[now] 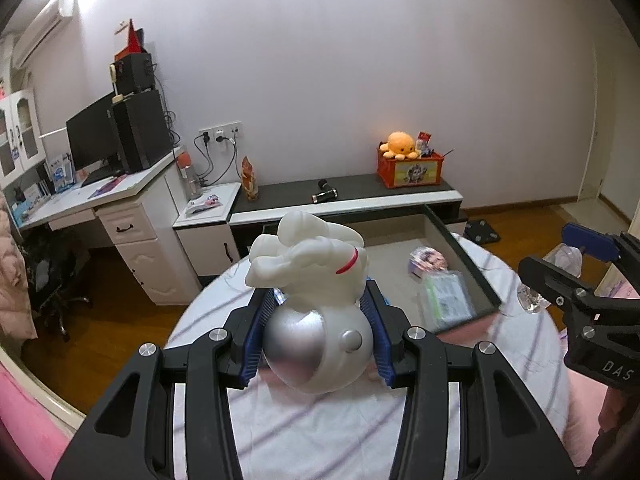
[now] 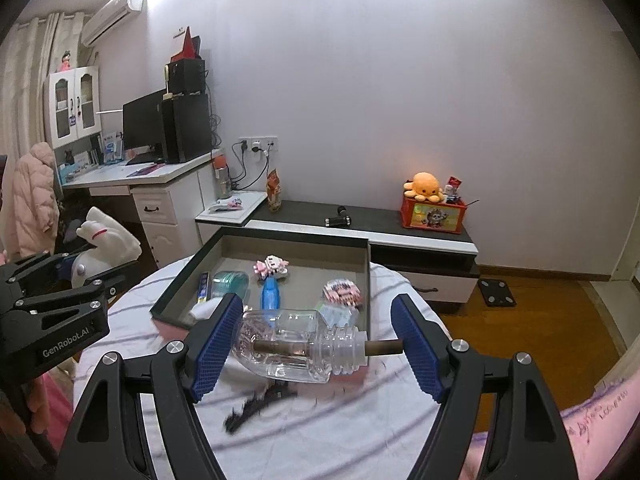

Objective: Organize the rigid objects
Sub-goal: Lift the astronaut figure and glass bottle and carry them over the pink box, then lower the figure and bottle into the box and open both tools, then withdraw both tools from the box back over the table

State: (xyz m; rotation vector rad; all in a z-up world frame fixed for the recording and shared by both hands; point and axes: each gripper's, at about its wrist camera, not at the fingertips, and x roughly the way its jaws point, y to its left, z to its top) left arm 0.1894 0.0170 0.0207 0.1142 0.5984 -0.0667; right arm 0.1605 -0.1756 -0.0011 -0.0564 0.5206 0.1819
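My left gripper (image 1: 320, 320) is shut on a white and silver astronaut figurine (image 1: 316, 304), held above the white striped cloth (image 1: 320, 420). The figurine also shows at the left of the right wrist view (image 2: 108, 240). My right gripper (image 2: 316, 344) is open around a clear glass bottle (image 2: 296, 344) with a brown stick through its neck, lying on its side on the cloth; the left pad touches or nearly touches its base. Behind it lies a grey open tray (image 2: 360, 276) with several small toys, among them a blue bottle (image 2: 270, 294) and a pink block figure (image 2: 272, 266).
A black feathery item (image 2: 256, 400) lies on the cloth before the bottle. Behind stand a low dark-topped cabinet (image 2: 380, 220) with an orange toy box (image 2: 434, 214) and a black dumbbell (image 2: 338, 218), and a white desk (image 2: 132, 176) at left. Wooden floor at right.
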